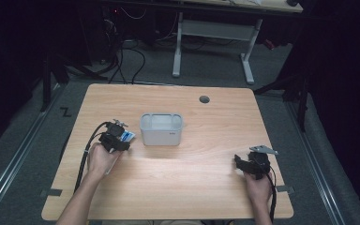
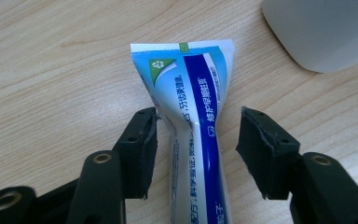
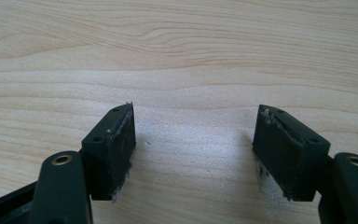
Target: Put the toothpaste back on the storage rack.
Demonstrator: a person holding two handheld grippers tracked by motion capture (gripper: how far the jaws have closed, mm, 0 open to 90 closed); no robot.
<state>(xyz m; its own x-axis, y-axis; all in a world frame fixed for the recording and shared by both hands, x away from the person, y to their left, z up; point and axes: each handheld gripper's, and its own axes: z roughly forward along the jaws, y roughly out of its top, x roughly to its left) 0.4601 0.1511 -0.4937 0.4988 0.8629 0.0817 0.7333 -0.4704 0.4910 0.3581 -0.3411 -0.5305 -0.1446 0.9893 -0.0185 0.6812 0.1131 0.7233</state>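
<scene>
From the high view, the left gripper (image 1: 116, 139) sits left of centre over a blue-and-white soft plastic toothpaste tube (image 1: 127, 136), just beside the translucent white plastic bin (image 1: 161, 129) on the light wooden table (image 1: 206, 183); the right gripper (image 1: 248, 161) idles lower right. The left gripper view adds detail: jaws wide, straddling the tube's crimped end, one pad touching. Looks light and squishy, probably slippery, so I'd pinch that flat part. Right gripper view: jaws wide over bare wood.

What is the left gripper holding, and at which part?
Nothing yet: the left gripper is open around the toothpaste tube, near its flat crimped end; a gap shows on one side.
</scene>
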